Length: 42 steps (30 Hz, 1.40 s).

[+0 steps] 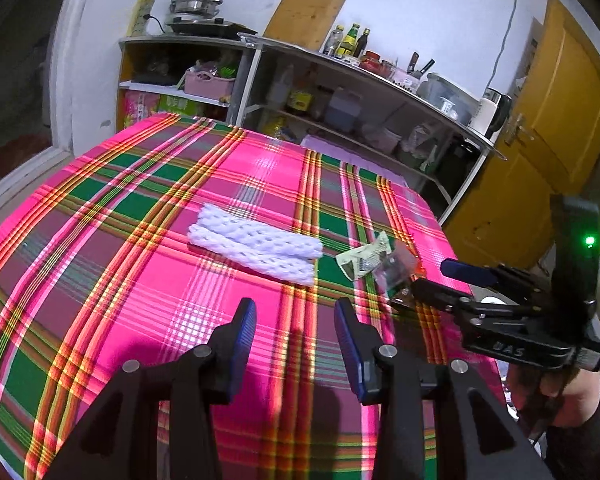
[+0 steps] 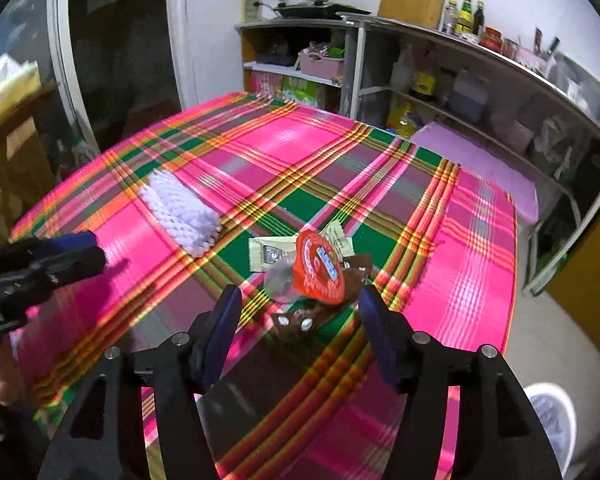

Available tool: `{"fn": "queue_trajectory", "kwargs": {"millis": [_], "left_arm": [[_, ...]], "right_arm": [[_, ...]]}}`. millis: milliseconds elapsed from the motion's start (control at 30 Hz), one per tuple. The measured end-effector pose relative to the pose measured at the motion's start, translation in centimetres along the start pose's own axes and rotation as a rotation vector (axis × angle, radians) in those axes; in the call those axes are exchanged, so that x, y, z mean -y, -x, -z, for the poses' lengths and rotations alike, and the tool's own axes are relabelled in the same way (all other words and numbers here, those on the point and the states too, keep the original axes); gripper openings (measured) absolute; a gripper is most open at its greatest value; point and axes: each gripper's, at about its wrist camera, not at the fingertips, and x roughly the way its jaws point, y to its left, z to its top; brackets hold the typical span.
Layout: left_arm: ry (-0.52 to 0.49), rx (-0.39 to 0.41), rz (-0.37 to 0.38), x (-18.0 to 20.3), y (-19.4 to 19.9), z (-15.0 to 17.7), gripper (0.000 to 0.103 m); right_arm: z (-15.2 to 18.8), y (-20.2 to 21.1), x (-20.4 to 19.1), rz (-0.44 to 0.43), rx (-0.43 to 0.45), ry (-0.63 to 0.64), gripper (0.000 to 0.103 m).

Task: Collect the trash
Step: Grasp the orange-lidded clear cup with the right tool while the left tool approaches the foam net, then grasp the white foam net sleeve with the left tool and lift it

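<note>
Nothing collected yet. White foam netting (image 1: 256,242) and wrapper pile (image 2: 316,276) lie on plaid desk (image 1: 100,248). Left gripper (image 1: 296,322) parted, empty, near netting. Right gripper (image 2: 298,308) spread wide, empty, straddling wrappers. Both pickups remain.

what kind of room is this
Most likely a home kitchen or dining corner. A steel steamer pot sits on a cooktop, sauce bottles and knives line a metal counter with stocked shelves below, and a table with a plaid tablecloth stands in front.
</note>
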Motion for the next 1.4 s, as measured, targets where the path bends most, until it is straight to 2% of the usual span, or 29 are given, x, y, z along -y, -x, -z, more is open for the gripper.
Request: {"fn": "queue_trajectory", "kwargs": {"millis": [233, 367, 400, 433, 467, 600, 667, 767, 1033, 1167, 1233, 1333, 1400], "left_arm": [[0.016, -0.007, 0.010, -0.7, -0.5, -0.2, 0.040], [0.025, -0.010, 0.010, -1.1, -0.8, -0.3, 0.040], [0.027, -0.009, 0.009, -1.2, -0.9, -0.3, 0.040], [0.028, -0.010, 0.007, -1.2, -0.9, -0.4, 0.040], [0.030, -0.011, 0.004, -1.3, -1.0, -0.5, 0.040], [0.034, -0.011, -0.003, -1.6, -1.3, -0.8, 0.041], [0.043, -0.012, -0.004, -1.7, -1.5, -1.0, 0.046], [0.052, -0.015, -0.011, -2.0, -2.0, -1.4, 0.049], [0.020, 0.004, -0.072, -3.3, -4.2, -4.7, 0.049], [0.032, -0.023, -0.047, -4.1, -6.2, -6.2, 0.049], [0.041, -0.056, -0.005, -4.5, -7.4, -6.7, 0.049], [0.064, -0.103, 0.019, -4.8, -8.4, -6.6, 0.049], [0.064, -0.104, 0.036, -4.6, -8.0, -6.1, 0.049]], "right_arm": [[-0.1, -1.9, -1.1, 0.064, -0.028, 0.084, 0.061], [-0.2, -2.6, -1.0, 0.086, -0.045, 0.075, 0.061], [-0.3, -2.6, -0.8, 0.079, -0.045, 0.057, 0.061], [-0.3, -2.6, -0.6, 0.073, -0.043, 0.046, 0.054], [-0.3, -2.5, -0.5, 0.065, -0.042, 0.034, 0.052], [-0.3, -2.1, -0.1, 0.045, -0.028, 0.006, 0.052], [-0.3, -1.7, -0.2, 0.036, -0.018, -0.003, 0.052], [-0.2, -0.3, -0.2, 0.021, 0.014, -0.023, 0.052], [0.6, 2.9, 0.6, -0.016, 0.067, -0.093, 0.052], [1.5, 3.7, 1.5, -0.017, 0.071, -0.134, 0.052], [2.1, 4.0, 2.1, -0.014, 0.068, -0.156, 0.052], [2.8, 4.6, 2.8, -0.012, 0.065, -0.188, 0.052], [3.3, 4.9, 3.4, -0.012, 0.064, -0.211, 0.052]]}}
